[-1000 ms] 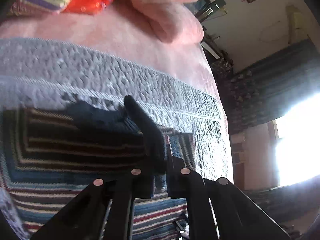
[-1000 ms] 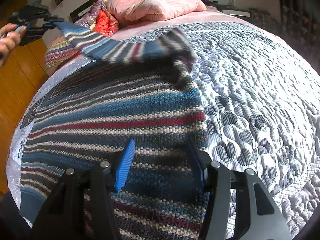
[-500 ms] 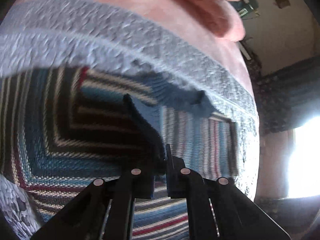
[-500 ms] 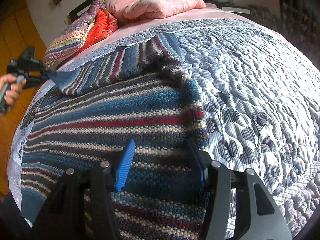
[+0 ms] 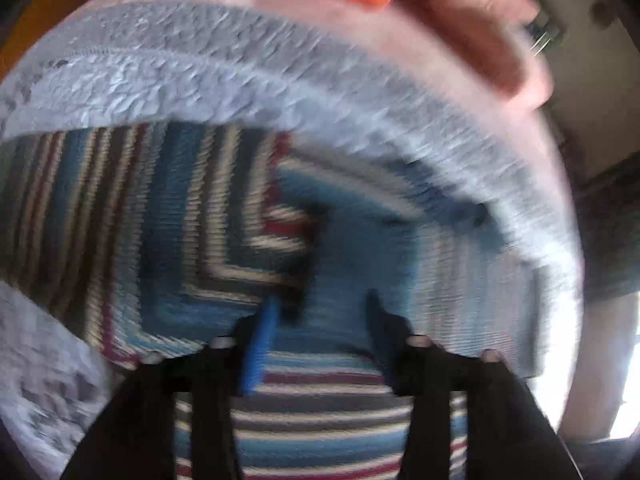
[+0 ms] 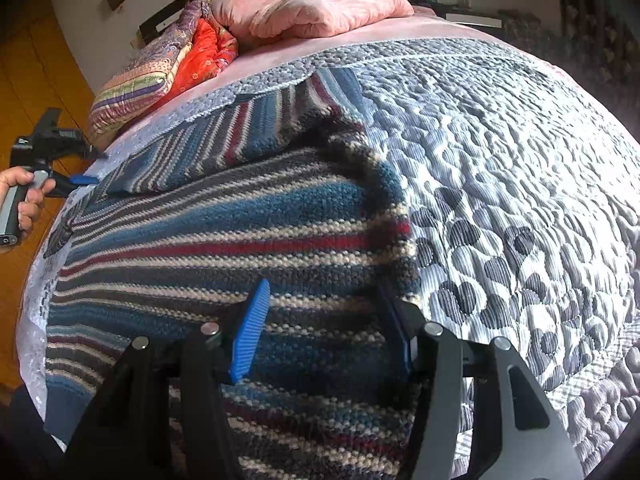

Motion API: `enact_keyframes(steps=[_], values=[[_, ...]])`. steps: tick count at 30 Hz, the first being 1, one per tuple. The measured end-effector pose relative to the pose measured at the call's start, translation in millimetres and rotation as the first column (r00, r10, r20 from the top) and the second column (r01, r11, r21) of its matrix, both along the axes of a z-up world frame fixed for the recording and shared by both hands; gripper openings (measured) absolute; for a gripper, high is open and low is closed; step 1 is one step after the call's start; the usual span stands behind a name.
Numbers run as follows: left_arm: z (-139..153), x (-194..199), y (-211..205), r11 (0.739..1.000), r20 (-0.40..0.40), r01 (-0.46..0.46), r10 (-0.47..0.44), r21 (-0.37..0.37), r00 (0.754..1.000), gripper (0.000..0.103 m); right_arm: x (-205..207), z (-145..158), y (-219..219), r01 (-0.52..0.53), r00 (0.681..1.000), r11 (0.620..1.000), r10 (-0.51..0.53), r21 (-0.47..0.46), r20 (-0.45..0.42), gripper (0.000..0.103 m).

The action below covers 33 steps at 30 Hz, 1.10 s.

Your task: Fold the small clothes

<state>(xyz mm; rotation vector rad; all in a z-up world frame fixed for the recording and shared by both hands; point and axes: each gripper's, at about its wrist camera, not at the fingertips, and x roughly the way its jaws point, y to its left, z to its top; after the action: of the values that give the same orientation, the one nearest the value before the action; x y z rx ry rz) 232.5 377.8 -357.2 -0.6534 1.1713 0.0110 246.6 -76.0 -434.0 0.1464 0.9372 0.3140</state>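
**Striped sweater lies spread on quilted bed, both grippers parted above it**

A striped knit sweater (image 6: 224, 248) in blue, grey, cream and red fills the lower left and centre of the right wrist view, lying on a grey-and-white quilt (image 6: 500, 184). One sleeve (image 6: 224, 140) is folded across the body, running from the centre toward the left edge of the frame. The right gripper (image 6: 324, 320) hovers over the sweater's near part at the bottom, its blue-padded jaws spread apart and holding nothing. At the far left, a hand (image 6: 24, 200) holds the left gripper (image 6: 86, 166) just beside the end of the sleeve. In the blurred left wrist view, the left gripper (image 5: 320, 312) shows its jaws apart over the sweater (image 5: 192, 224), nothing between them. Pink pillows (image 6: 312, 8) and a red-and-striped bundle of bedding (image 6: 176, 64) lie at the top.
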Motion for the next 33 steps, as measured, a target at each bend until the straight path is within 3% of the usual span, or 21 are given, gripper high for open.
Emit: enact_keyframes(steps=[1,3,6,8,10,12,13,14,18,21,24,25,27,31,33], values=[[-4,3,-7,0.996,0.02,0.026,-0.024,-0.086,1.0,0.056,-1,4,1,-0.004,1.0,1.0,0.004,-0.001,0.003,0.055],[-24,11,-16,0.987,-0.01,0.025,-0.027,-0.161,1.0,0.056,-4,12,5,-0.013,1.0,1.0,0.013,-0.001,0.006,0.055],[-51,15,-10,0.991,-0.086,-0.024,0.013,-0.129,0.996,0.053,-12,35,14,-0.034,0.999,0.999,0.033,0.003,0.023,0.055],[-59,11,2,0.983,-0.076,-0.049,0.036,-0.176,0.996,0.046,-15,49,20,-0.051,0.998,0.999,0.051,0.001,0.033,0.055],[-54,4,14,0.983,-0.059,-0.051,0.041,-0.177,0.997,0.045,-17,59,26,-0.068,0.997,0.998,0.068,-0.003,0.043,0.055],[-45,-8,40,0.985,-0.05,-0.068,0.061,-0.161,0.997,0.048,-20,67,36,-0.096,0.994,0.995,0.097,-0.013,0.048,0.055],[-42,-11,53,0.985,-0.05,-0.086,0.08,-0.147,0.996,0.058,-21,70,41,-0.11,0.993,0.994,0.111,-0.019,0.049,0.055],[-37,-14,71,0.984,-0.035,-0.109,0.106,-0.138,0.994,0.061,-22,74,50,-0.128,0.99,0.991,0.13,-0.029,0.055,0.055],[-16,-43,167,0.965,0.022,-0.224,0.229,-0.135,0.973,0.07,-26,84,80,-0.181,0.982,0.983,0.182,-0.033,0.057,0.055],[-5,-81,255,0.923,0.059,-0.362,0.372,-0.127,0.927,0.072,-30,89,106,-0.216,0.975,0.976,0.217,-0.026,0.053,0.06],[-1,-131,340,0.83,0.087,-0.529,0.548,-0.174,0.832,0.074,-34,92,136,-0.266,0.963,0.964,0.267,-0.025,0.04,0.061],[-2,-149,368,0.787,0.093,-0.587,0.61,-0.192,0.787,0.075,-36,92,147,-0.285,0.958,0.958,0.286,-0.023,0.035,0.061],[-8,-171,410,0.722,0.087,-0.656,0.684,-0.219,0.724,0.075,-38,93,163,-0.309,0.95,0.951,0.31,-0.019,0.026,0.061],[-32,-185,461,0.658,0.067,-0.705,0.742,-0.264,0.667,0.075,-45,94,197,-0.365,0.931,0.931,0.365,-0.019,0.015,0.061],[-45,-172,464,0.647,0.06,-0.712,0.75,-0.272,0.659,0.075,-48,93,212,-0.385,0.923,0.922,0.386,-0.029,0.008,0.061]])
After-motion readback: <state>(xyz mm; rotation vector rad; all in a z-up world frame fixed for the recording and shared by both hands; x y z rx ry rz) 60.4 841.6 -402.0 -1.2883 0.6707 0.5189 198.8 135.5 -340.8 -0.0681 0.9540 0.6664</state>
